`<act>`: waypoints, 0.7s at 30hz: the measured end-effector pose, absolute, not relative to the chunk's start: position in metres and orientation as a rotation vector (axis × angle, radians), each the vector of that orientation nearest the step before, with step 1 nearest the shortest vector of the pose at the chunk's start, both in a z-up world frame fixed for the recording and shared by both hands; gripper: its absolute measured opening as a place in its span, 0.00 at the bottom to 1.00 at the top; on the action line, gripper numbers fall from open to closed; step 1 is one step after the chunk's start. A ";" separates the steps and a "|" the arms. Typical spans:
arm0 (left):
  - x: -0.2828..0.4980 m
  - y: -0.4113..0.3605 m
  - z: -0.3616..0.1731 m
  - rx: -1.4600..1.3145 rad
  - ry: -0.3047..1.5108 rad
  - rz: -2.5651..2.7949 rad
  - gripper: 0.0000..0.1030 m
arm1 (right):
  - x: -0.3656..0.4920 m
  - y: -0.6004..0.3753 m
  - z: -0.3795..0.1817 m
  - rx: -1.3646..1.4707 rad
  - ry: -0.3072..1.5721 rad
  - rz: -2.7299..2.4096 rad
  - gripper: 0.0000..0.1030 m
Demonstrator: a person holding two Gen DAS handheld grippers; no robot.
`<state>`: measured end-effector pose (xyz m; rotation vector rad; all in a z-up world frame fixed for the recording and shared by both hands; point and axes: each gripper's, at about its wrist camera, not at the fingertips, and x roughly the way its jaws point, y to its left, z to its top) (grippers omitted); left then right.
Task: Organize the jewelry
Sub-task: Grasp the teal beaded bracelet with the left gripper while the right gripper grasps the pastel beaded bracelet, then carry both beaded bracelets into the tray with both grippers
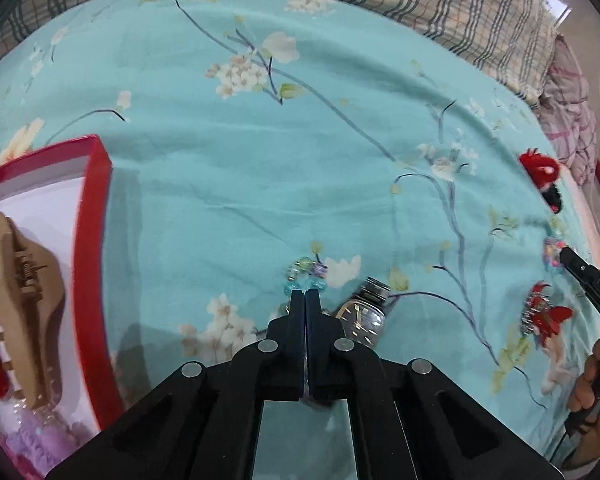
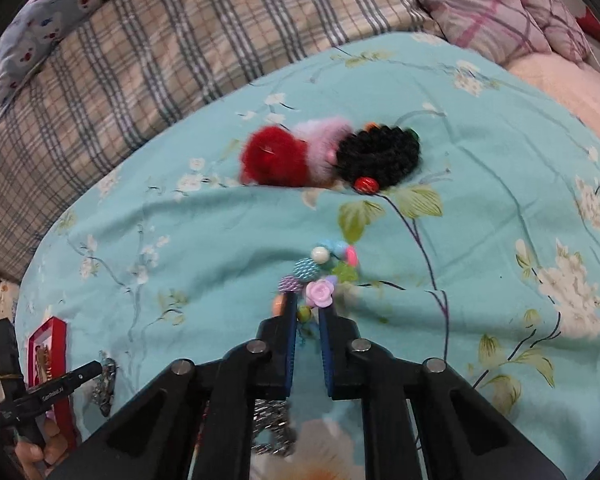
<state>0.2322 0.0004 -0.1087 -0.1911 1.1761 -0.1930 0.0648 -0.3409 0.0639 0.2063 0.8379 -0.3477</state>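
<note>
On the teal flowered bedspread (image 1: 228, 184), my left gripper (image 1: 305, 294) is shut, its tips pinching a small bracelet of clear blue and green beads (image 1: 305, 270) between two blue beads. A wristwatch (image 1: 363, 316) lies just right of the tips. In the right wrist view, my right gripper (image 2: 308, 312) stands narrowly shut on a colourful bead bracelet (image 2: 320, 276) with a lilac rose bead, a small bead caught between its fingers. The left wrist view shows that gripper (image 1: 564, 254) at the far right, touching the same bracelet (image 1: 553, 251).
A red box (image 1: 94, 248) at the left holds a beige hair claw (image 1: 24, 304) and other pieces. A red butterfly clip (image 1: 544, 316) lies near the right hand (image 1: 592, 380). Red, pink and black fluffy hair ties (image 2: 328, 156) lie further off. Checked bedding (image 2: 120, 80) borders the spread.
</note>
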 end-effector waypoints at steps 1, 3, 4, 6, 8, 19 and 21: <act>0.228 0.001 -0.103 -0.189 1.165 -0.195 0.00 | 0.064 -0.337 0.068 0.200 0.830 -0.338 0.06; 0.220 0.002 -0.092 -0.190 1.145 -0.202 0.00 | 0.061 -0.329 0.074 0.187 0.817 -0.321 0.06; 0.216 0.003 -0.088 -0.191 1.137 -0.204 0.00 | 0.058 -0.325 0.077 0.184 0.811 -0.314 0.06; 0.209 0.005 -0.082 -0.188 1.123 -0.205 0.00 | 0.056 -0.318 0.082 0.182 0.802 -0.294 0.06; 0.207 0.005 -0.081 -0.196 1.127 -0.221 0.00 | 0.052 -0.312 0.086 0.181 0.793 -0.278 0.06; 0.228 -0.004 -0.116 -0.146 1.242 -0.201 0.19 | 0.038 -0.278 0.104 0.160 0.759 -0.174 0.06; 0.231 -0.005 -0.119 -0.146 1.239 -0.198 0.20 | 0.034 -0.273 0.108 0.158 0.753 -0.156 0.06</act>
